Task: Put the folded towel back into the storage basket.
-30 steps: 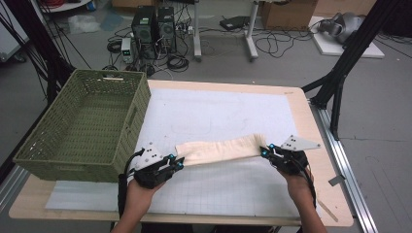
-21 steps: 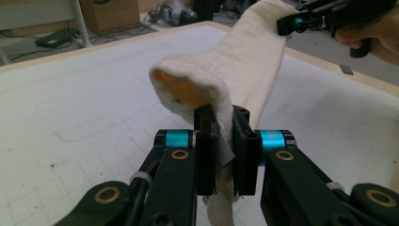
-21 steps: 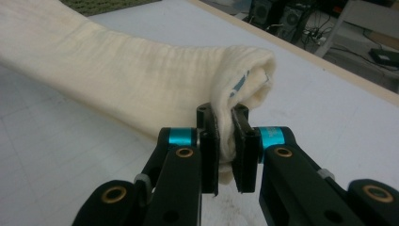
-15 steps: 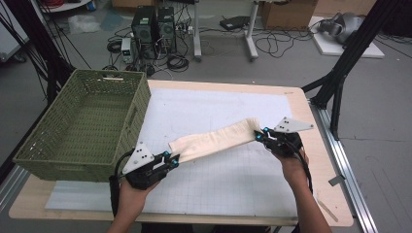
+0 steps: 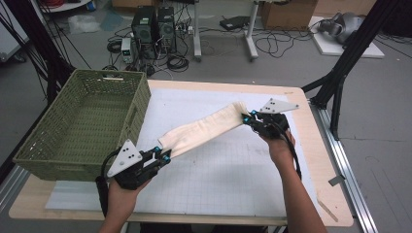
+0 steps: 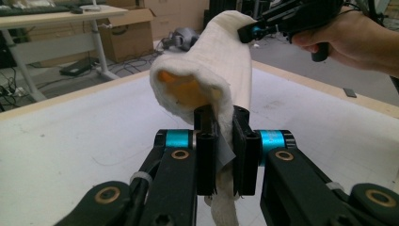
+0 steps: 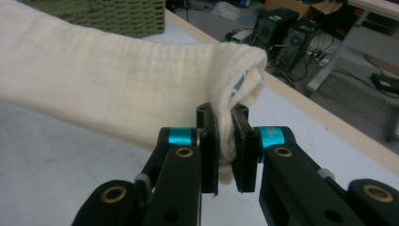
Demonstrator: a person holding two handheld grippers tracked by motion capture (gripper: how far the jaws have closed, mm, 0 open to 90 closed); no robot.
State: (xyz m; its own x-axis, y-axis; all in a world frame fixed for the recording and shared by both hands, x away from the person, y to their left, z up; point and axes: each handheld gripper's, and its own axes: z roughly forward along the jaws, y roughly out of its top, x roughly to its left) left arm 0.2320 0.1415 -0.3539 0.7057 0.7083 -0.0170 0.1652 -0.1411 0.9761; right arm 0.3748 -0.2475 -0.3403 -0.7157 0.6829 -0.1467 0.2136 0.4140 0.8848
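A long cream cloth (image 5: 204,130) hangs stretched in the air above the white mat (image 5: 223,170), folded lengthwise. My left gripper (image 5: 164,156) is shut on its near-left end, low by the basket's front corner. My right gripper (image 5: 248,118) is shut on its far-right end, higher up. In the left gripper view the cloth (image 6: 211,75) rises from the jaws toward the other gripper (image 6: 254,33) held by a hand. In the right gripper view the cloth (image 7: 117,80) runs off to the left from the jaws, with a small tag at its end.
A green woven basket (image 5: 77,121) stands on the table's left side, close to my left hand. The wooden table edge (image 5: 320,160) runs along the right. Computers and cables lie on the floor (image 5: 160,29) beyond the table.
Both grippers have lifted and turned the cloth: the right end went up and away toward the far right, the left end came nearer and lower. The cloth now slants across the mat.
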